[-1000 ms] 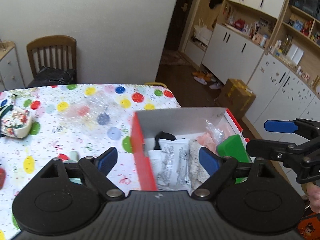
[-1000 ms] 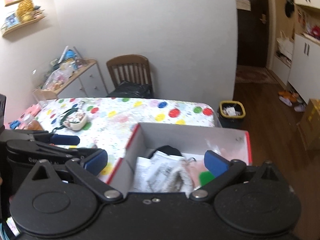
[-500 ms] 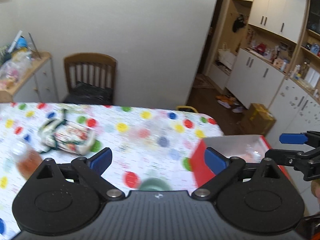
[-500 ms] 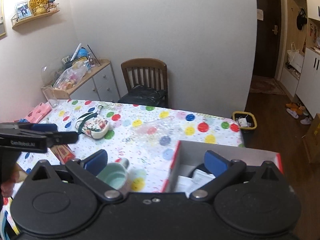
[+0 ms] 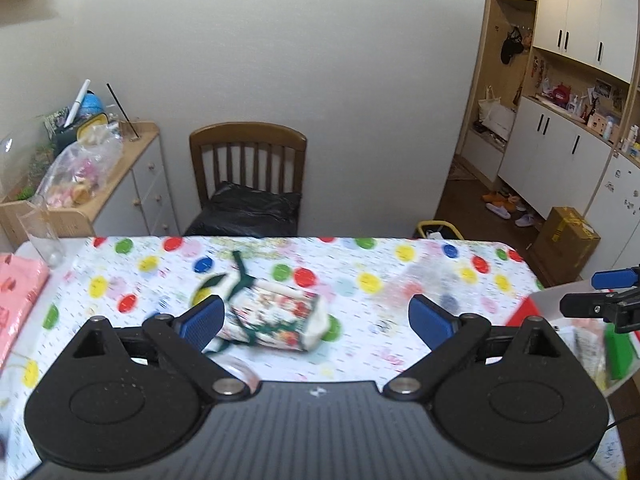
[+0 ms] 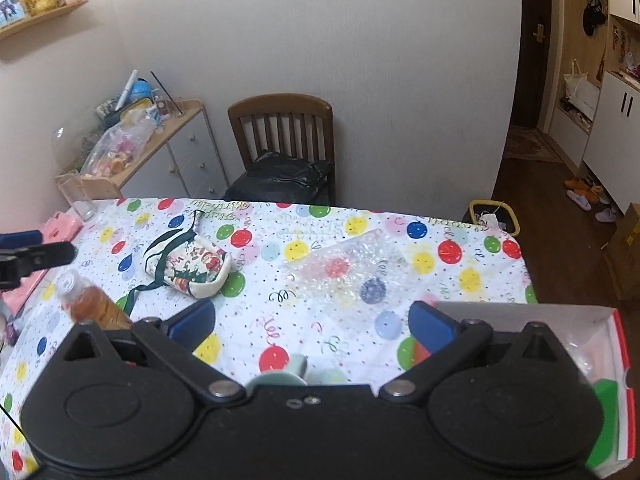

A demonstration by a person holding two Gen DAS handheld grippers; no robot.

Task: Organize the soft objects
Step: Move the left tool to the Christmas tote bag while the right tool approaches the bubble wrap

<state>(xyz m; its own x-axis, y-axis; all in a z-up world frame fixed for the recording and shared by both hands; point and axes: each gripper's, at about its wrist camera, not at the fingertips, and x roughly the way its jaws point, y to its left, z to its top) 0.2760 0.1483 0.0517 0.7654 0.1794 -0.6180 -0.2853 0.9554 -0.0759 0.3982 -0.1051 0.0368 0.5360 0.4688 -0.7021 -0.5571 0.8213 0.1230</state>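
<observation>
One soft pouch (image 6: 188, 266) with a Christmas print and a green cord lies on its side on the surface (image 6: 472, 264), in the left half, well away from every edge. A sheet of bubble wrap (image 6: 348, 270) lies flat to its right, apart from it, and a small bottle (image 6: 90, 302) with brown liquid lies just to its left. A pale green cup (image 6: 280, 378) stands near the front, partly hidden behind the right gripper's body. The red and white box (image 6: 618, 360) sits at the right front corner of the surface, with a green thing inside. At the far left edge there is a pink cloth (image 5: 18, 292) and an empty glass (image 5: 42, 232). Between the pouch and the bubble wrap the dotted cover is free, and also in front of the pouch.

In the left wrist view the left gripper (image 5: 316, 322) points down at a slant toward the pouch, which shows between its jaws but is blurred; the jaws are spread wide and the pads do not touch it. The right gripper (image 6: 312, 326) also points down at a slant, over the free middle, jaws spread wide with nothing between them.

Behind the far edge stands a wooden chair (image 6: 282, 132) with a black bag on the seat.
</observation>
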